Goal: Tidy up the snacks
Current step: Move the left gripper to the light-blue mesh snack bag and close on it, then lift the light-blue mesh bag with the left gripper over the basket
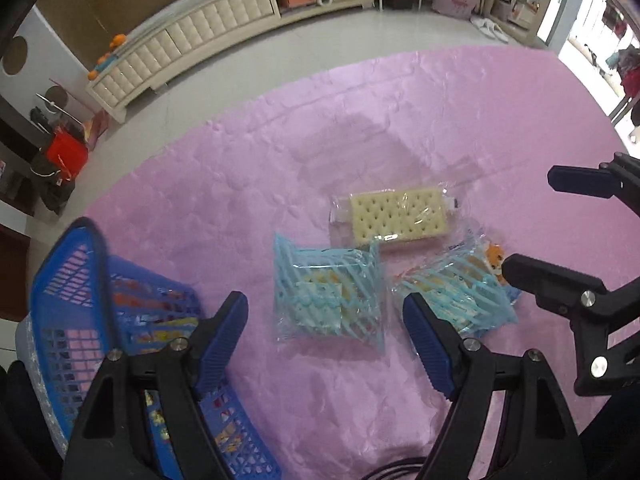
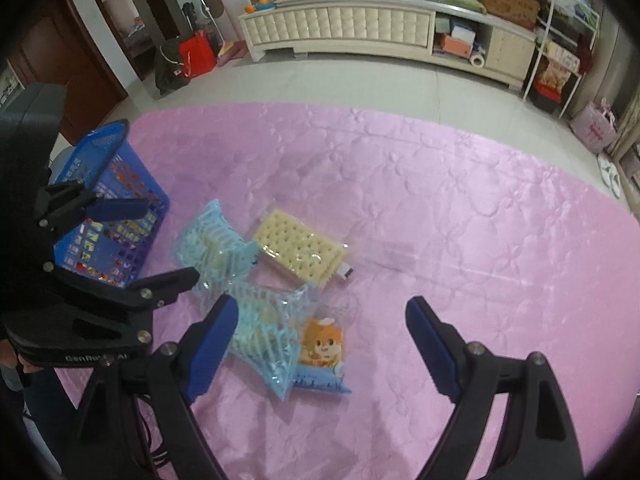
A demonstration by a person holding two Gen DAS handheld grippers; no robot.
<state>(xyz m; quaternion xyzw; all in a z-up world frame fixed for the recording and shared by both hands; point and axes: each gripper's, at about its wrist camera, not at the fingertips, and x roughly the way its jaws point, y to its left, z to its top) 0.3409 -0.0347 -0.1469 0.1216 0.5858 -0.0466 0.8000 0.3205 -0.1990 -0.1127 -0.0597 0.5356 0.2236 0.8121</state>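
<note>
Three snack packs lie on the pink cloth (image 1: 360,120). A clear pack of pale crackers (image 1: 394,216) (image 2: 300,250) lies farthest. Nearer are a light-blue striped pack (image 1: 328,300) (image 2: 216,240) and a second blue pack with an orange cartoon figure (image 1: 460,292) (image 2: 288,344). A blue mesh basket (image 1: 80,280) (image 2: 112,216) with several colourful packets inside stands at the left. My left gripper (image 1: 324,344) is open just above the striped pack. My right gripper (image 2: 320,352) is open over the cartoon pack and shows at the right of the left wrist view (image 1: 536,224).
The cloth's far edge (image 2: 360,108) meets a grey tiled floor. A long cream cabinet (image 2: 360,36) stands along the back wall, with a red bag (image 2: 196,56) to its left. A black cable (image 1: 396,470) runs near the front edge.
</note>
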